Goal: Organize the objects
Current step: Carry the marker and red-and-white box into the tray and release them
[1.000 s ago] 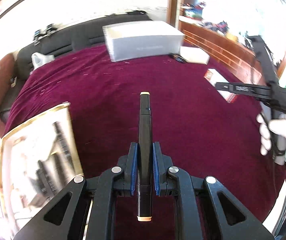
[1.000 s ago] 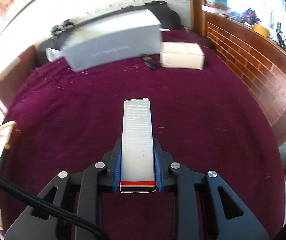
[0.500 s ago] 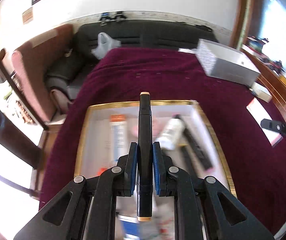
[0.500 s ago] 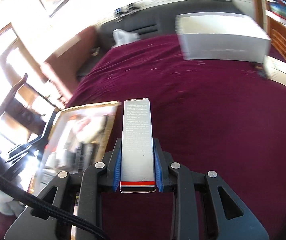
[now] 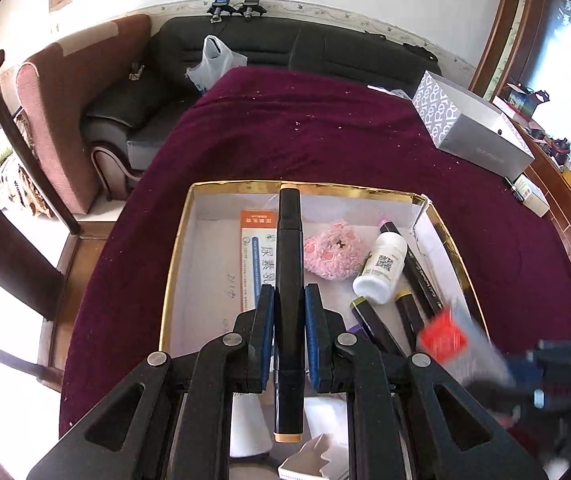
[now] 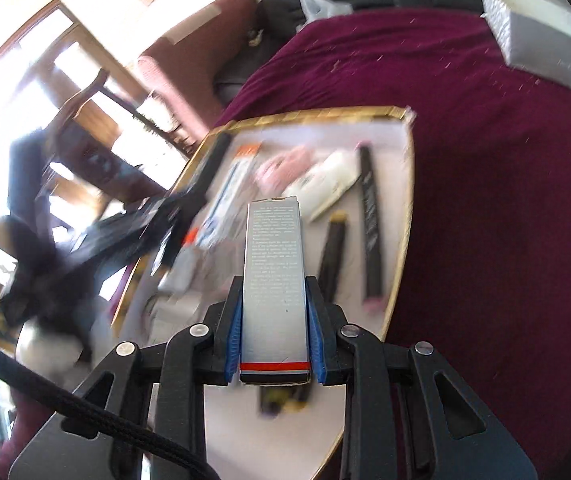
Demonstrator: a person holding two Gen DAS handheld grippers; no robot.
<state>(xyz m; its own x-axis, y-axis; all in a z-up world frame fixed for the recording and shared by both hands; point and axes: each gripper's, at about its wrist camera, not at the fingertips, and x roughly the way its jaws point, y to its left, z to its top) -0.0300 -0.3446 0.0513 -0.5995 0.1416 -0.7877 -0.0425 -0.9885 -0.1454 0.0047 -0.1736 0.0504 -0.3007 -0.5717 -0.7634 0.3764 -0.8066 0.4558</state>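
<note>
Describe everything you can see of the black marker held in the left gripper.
The marker is a slim black stick, plastic by its look, with a tan cap at each end. The left gripper is shut on its middle, blue pads pressing both sides. It points straight ahead along the fingers, held over the gold-rimmed box, above a carton lying inside. Nothing else appears to touch it.
</note>
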